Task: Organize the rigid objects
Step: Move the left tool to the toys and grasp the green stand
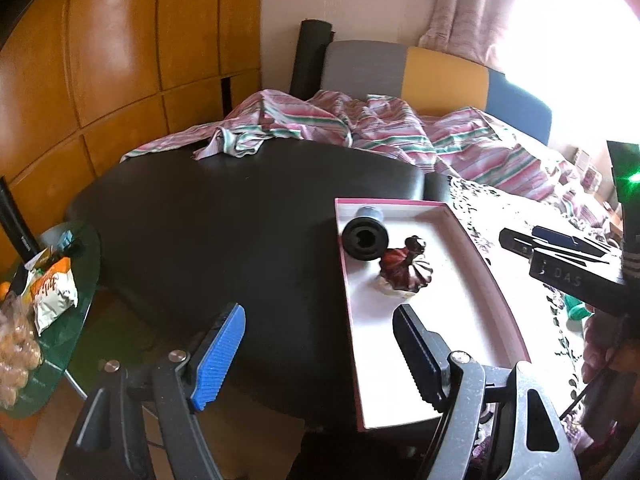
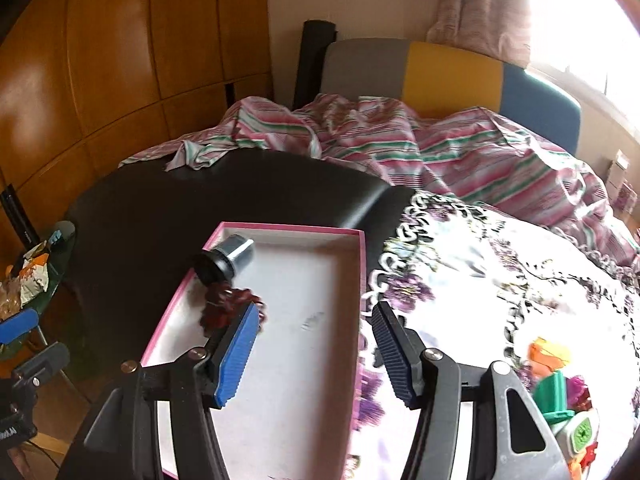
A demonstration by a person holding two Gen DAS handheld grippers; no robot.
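A shallow white box with a pink rim (image 1: 440, 320) (image 2: 304, 288) lies across the black cushion and the floral cloth. At its far end a black spool (image 1: 365, 240) (image 2: 226, 260) lies on its side, with a dark red ruffled piece (image 1: 406, 270) (image 2: 224, 308) right beside it. My left gripper (image 1: 316, 356) hangs open and empty above the box's near left rim. My right gripper (image 2: 316, 360) (image 1: 520, 252) is open with nothing between its fingers, above the box's right rim and raised clear of the two pieces.
Several colourful plastic toys (image 2: 560, 400) lie on the floral cloth (image 2: 500, 280) at the near right. A striped sheet (image 1: 380, 132) is bunched behind the black cushion (image 1: 220, 232). A glass side table with snack bags (image 1: 48, 292) stands left. Wooden cupboards (image 1: 100, 60) line the back.
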